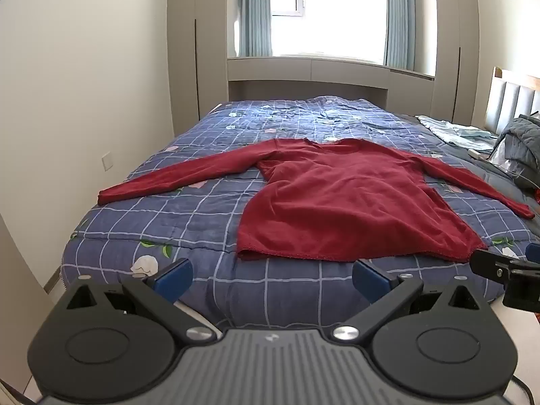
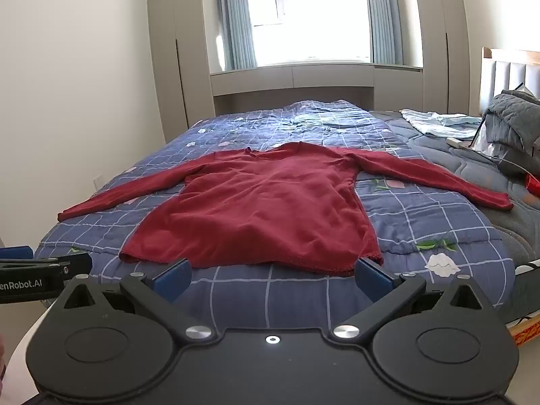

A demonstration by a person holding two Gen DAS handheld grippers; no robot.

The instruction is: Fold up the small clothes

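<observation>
Right wrist only: red cup [image 2: 532, 182].

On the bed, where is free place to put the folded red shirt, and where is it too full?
Free: the checked quilt between the red shirt collar and the window-side edge, and the strip under its left sleeve. Crowded: the headboard side, with grey bedding and light-blue cloth.

Dark red long-sleeved knit top [image 1: 341, 202], plain, no pattern. Quilted bedspread [image 1: 175, 222]: navy blue, pale grid lines, scattered white and pink flowers with green leaves. Padded grey quilt [image 2: 516, 125] at 3 o'clock. Light blue-grey curtains [image 2: 236, 17]. Black grippers, blue pads [image 1: 173, 278].
</observation>
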